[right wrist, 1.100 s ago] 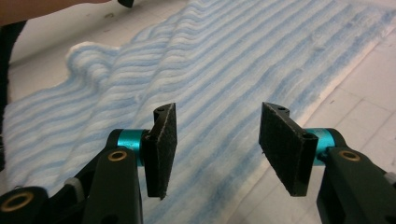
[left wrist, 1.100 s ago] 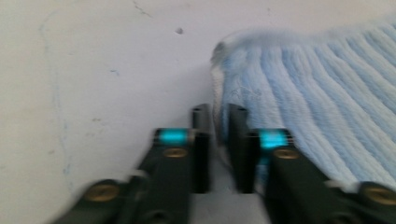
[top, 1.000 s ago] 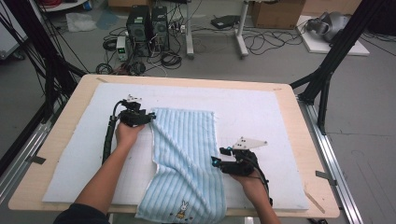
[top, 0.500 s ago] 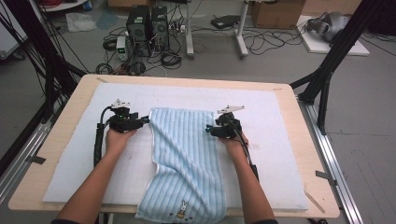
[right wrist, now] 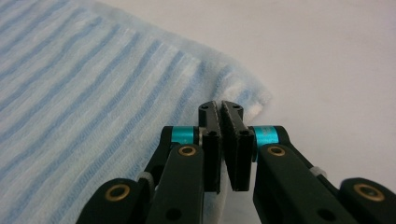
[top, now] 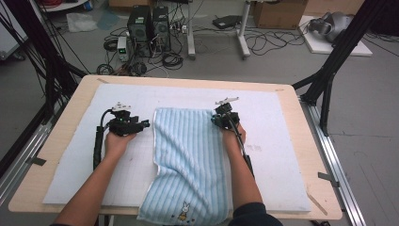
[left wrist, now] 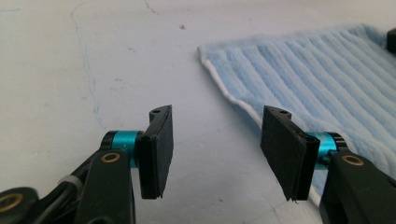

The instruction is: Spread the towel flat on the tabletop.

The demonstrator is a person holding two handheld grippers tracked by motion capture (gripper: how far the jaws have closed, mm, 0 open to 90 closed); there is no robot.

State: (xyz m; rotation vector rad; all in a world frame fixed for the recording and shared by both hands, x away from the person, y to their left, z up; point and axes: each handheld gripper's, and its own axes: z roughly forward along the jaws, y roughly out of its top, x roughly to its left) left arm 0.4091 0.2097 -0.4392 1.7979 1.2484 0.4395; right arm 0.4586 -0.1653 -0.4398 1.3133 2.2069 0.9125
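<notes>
A light blue striped towel point(top: 188, 160) lies lengthwise on the white mat, and its near end with a small rabbit motif hangs over the table's front edge. My right gripper point(top: 218, 118) is at the towel's far right corner. Its jaws have just been closing and now stand shut on that corner point(right wrist: 243, 93), with fabric point(right wrist: 93, 93) showing under them. My left gripper point(top: 146, 124) lies just left of the far left corner. It is open, with bare mat between its pads point(left wrist: 159, 149); the right pad reaches over the towel's white edge point(left wrist: 327, 79).
The white mat point(top: 282, 141) covers most of the wooden table point(top: 306, 117), with bare mat left and right of the towel. Beyond the far edge, on the floor, are computer cases point(top: 148, 23), cables and black frame legs point(top: 329, 70).
My right gripper has travelled from beside the towel's near right part up to its far right corner and shut there. The left gripper has shifted slightly away from the towel's far left corner.
</notes>
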